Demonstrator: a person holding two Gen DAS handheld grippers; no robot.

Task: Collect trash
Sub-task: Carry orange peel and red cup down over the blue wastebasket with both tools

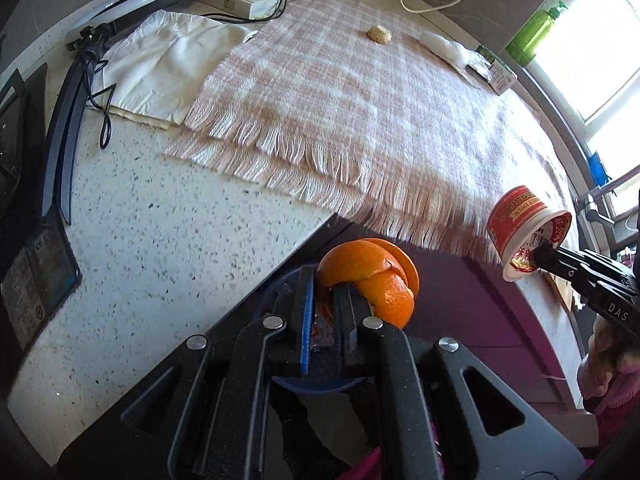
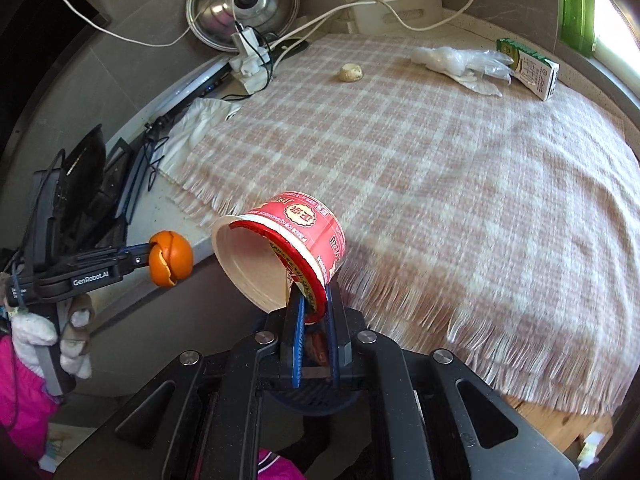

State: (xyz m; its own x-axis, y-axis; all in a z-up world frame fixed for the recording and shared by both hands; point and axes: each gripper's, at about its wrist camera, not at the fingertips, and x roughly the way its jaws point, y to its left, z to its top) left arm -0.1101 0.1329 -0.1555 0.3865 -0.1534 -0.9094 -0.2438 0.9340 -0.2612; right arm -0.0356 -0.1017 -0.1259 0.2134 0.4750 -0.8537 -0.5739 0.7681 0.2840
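You are holding an orange peel [image 1: 370,276] tight in your left tool [image 1: 324,300] and a red cup [image 2: 280,252] by its rim in your right tool [image 2: 314,312]. Both are hanging past the bench [image 1: 160,240] edge, needing a bin.

Glove [image 2: 464,65] lies on cloth [image 2: 440,168], carton [image 2: 530,67] beside it.

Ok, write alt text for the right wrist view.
The right gripper pinches the rim of a tilted red cup above a pink plaid cloth. At left, the left gripper holds orange peel; a plastic glove and small carton lie behind.
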